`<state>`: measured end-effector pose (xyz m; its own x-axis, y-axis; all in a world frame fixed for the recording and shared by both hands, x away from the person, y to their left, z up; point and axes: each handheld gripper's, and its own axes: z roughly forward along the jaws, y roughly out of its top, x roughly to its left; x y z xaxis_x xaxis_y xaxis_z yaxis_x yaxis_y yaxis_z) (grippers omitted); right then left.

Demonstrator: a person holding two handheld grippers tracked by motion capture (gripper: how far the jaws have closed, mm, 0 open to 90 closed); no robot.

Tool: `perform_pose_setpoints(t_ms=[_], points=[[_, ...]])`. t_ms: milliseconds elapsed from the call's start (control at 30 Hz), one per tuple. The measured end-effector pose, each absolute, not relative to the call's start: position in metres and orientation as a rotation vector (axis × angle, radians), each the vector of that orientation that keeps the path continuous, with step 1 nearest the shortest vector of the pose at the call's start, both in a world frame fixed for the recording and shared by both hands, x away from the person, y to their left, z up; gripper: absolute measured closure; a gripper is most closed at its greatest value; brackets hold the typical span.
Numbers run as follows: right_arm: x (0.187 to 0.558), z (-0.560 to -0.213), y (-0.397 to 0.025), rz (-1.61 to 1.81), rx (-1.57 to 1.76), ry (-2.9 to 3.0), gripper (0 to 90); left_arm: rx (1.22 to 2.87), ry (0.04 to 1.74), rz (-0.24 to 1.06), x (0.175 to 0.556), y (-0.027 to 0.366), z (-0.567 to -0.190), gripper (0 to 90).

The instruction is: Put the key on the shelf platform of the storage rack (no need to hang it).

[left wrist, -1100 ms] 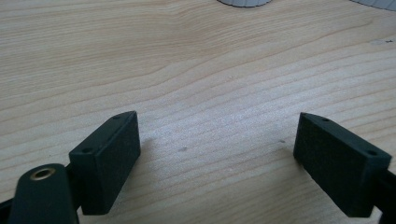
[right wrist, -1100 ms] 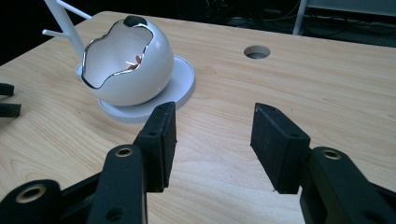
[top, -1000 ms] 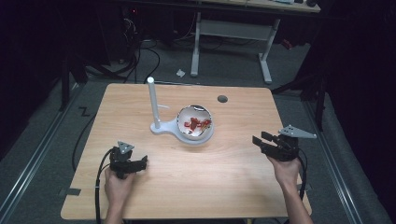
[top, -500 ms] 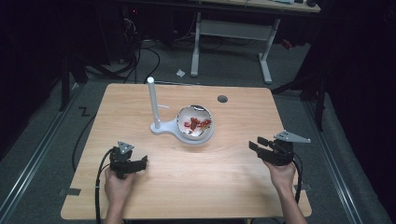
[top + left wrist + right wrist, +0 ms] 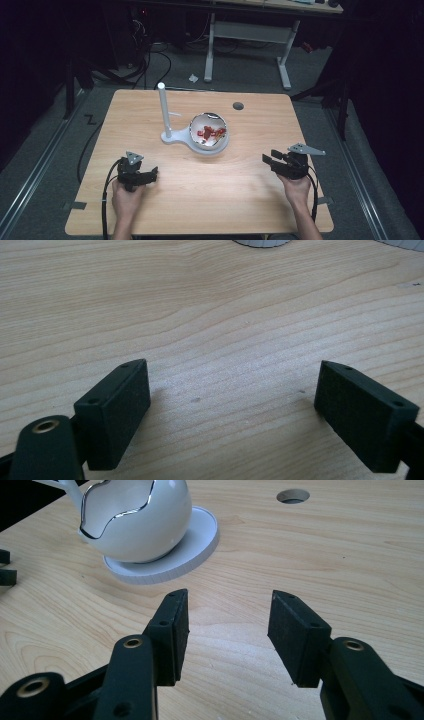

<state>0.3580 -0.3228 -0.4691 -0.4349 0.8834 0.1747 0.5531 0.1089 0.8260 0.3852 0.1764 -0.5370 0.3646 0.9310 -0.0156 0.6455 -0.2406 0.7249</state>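
Lab: floor cables (image 5: 150, 60), bare desk frame (image 5: 250, 37).

1. We see a black left gripper (image 5: 150, 175) topped by a grey three-cornered plate, with a black cable trailing from it.
2. We see a black right gripper (image 5: 270, 161) with its own grey three-cornered plate and black cable.
3. Its fingers (image 5: 175, 630) are flat black rectangular blocks with small screw holes.
4. Brass-coloured rivets sit in the black linkage arms behind them.
5. Our forearms are bare, without sleeves.
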Motion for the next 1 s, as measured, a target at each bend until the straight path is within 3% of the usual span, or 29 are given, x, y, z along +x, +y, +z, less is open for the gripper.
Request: perform_pose_setpoints(t_ms=[1000], points=[[0.376,-0.508,-0.301,1.182,1.418,2.069,49.7,1.98,1.361,0.566,0.385,0.176,-0.537,15.1]])
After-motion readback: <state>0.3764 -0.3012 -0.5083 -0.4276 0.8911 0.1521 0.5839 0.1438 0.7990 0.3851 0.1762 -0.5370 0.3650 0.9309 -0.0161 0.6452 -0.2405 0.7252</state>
